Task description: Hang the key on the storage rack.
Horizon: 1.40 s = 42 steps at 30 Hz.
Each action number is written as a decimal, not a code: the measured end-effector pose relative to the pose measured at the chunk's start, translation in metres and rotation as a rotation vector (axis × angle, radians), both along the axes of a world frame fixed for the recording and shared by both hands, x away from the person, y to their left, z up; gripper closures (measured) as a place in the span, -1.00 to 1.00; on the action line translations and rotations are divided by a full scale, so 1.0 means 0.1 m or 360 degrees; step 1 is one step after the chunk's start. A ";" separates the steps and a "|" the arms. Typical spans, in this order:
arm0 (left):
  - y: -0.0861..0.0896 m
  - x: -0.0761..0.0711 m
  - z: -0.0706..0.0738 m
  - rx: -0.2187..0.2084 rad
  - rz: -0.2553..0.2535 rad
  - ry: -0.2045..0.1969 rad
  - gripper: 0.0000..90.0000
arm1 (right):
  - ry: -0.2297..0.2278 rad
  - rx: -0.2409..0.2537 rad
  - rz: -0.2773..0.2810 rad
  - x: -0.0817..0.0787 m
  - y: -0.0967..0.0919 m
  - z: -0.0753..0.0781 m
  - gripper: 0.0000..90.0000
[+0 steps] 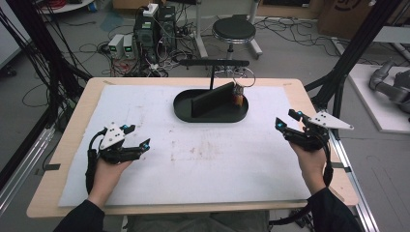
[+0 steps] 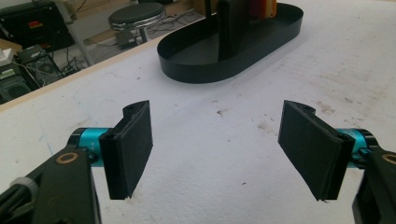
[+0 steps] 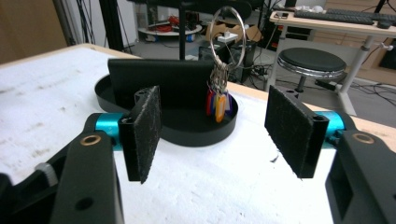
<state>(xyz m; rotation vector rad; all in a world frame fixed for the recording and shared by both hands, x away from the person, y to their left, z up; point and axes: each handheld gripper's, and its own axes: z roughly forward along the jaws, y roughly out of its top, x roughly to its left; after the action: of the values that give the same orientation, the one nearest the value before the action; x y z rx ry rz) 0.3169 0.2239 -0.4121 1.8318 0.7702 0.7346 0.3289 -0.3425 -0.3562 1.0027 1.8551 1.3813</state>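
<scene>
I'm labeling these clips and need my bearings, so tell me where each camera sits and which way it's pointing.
High view: above the person's side of the table, looking forward and down on the white mat; both forearms, left gripper and right gripper show.
Left gripper view: rides the left gripper, low over the mat, facing the black tray; its own open jaws show.
Right gripper view: rides the right gripper, facing the tray and the key ring hung from a stand; its own open jaws show.
Shared: all three views take in the tray.

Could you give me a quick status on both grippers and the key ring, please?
Left gripper open, empty. Right gripper open, empty. Key ring hangs over black tray, untouched. Nothing in the way.
</scene>
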 end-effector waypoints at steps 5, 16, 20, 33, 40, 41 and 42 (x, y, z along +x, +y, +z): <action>0.06 -0.01 -0.02 0.0017 0.0031 0.0006 -0.43 | 0.0009 -0.0026 -0.0013 -0.01 -0.02 -0.13 -0.24; 0.14 -0.07 -0.07 -0.0001 0.0056 0.0026 -0.43 | 0.0136 -0.0101 -0.0048 0.06 0.00 -0.37 -0.30; 0.14 -0.07 -0.09 0.0015 0.0056 0.0033 -0.43 | 0.0149 -0.0121 -0.0044 0.07 0.02 -0.40 -0.30; 0.14 -0.05 -0.12 0.0039 0.0067 0.0058 -0.43 | 0.0182 -0.0091 -0.0077 0.09 -0.02 -0.43 -0.33; 0.14 -0.05 -0.13 0.0040 0.0071 0.0061 -0.44 | 0.0189 -0.0093 -0.0086 0.09 -0.02 -0.43 -0.33; 0.14 -0.05 -0.13 0.0044 0.0071 0.0062 -0.44 | 0.0187 -0.0097 -0.0084 0.09 -0.02 -0.43 -0.33; 0.14 -0.04 -0.13 0.0043 0.0070 0.0064 -0.43 | 0.0185 -0.0099 -0.0083 0.09 -0.02 -0.43 -0.33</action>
<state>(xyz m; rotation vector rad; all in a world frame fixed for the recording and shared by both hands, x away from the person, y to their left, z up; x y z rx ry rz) 0.3126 0.2381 -0.4247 1.8638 0.8326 0.7416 0.3378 -0.3449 -0.3992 1.1125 1.9299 1.2511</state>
